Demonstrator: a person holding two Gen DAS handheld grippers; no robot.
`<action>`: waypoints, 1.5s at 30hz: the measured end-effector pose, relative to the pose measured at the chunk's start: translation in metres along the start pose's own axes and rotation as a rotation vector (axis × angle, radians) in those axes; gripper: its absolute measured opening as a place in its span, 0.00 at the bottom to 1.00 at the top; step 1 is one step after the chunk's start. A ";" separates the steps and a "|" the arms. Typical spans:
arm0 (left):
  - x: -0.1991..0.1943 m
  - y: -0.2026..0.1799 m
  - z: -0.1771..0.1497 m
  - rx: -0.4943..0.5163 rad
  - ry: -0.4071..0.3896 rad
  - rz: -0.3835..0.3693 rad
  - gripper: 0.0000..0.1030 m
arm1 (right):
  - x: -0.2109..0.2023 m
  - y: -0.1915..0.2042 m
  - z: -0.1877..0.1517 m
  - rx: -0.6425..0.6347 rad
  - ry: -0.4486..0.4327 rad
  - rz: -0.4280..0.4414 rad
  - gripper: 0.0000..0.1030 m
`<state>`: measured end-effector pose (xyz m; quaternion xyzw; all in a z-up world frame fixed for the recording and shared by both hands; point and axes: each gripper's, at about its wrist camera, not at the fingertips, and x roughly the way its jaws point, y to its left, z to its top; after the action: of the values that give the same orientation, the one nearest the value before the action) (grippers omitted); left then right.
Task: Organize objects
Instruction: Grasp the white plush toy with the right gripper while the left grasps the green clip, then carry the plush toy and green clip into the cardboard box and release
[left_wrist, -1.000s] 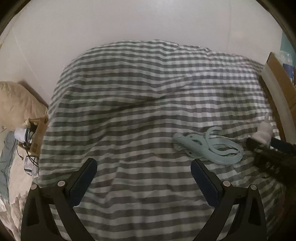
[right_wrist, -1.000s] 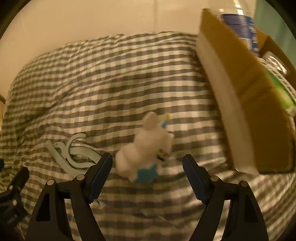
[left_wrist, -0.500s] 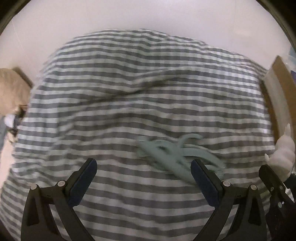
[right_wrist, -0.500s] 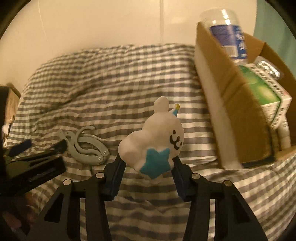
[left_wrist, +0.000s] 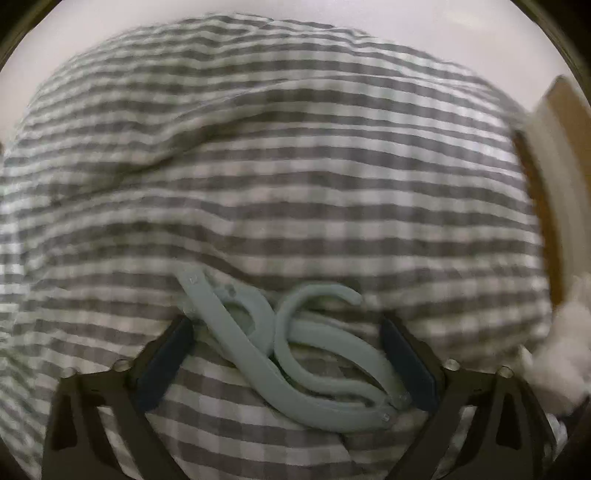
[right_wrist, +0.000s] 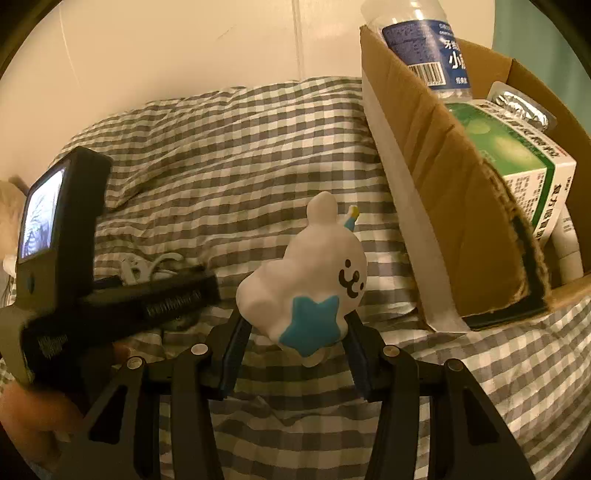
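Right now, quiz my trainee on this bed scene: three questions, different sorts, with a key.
1. True or false: the right gripper grips the white toy.
2. What lies between the left gripper's fingers? A) bottle B) pale blue hangers C) carton
3. Fill in: the water bottle stands inside the cardboard ____.

Key: 1 true; 2 B; 3 box.

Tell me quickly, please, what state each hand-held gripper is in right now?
Left hand-held gripper: open, just closing slightly around the pale green plastic hanger.
Right hand-held gripper: shut on the white blue-starred toy figure.
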<state>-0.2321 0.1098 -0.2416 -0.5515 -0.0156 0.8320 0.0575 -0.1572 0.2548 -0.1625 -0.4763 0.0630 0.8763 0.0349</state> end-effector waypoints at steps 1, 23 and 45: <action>-0.002 0.005 -0.004 -0.015 -0.004 -0.033 0.89 | -0.001 -0.001 0.000 0.000 0.000 0.002 0.46; -0.178 0.078 -0.066 -0.050 -0.199 -0.242 0.09 | -0.120 0.026 -0.024 -0.098 -0.080 0.002 0.46; -0.309 -0.057 -0.056 0.282 -0.444 -0.234 0.09 | -0.305 -0.081 0.070 -0.103 -0.299 0.011 0.47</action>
<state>-0.0569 0.1296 0.0247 -0.3371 0.0244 0.9140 0.2243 -0.0392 0.3449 0.1247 -0.3413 0.0145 0.9397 0.0144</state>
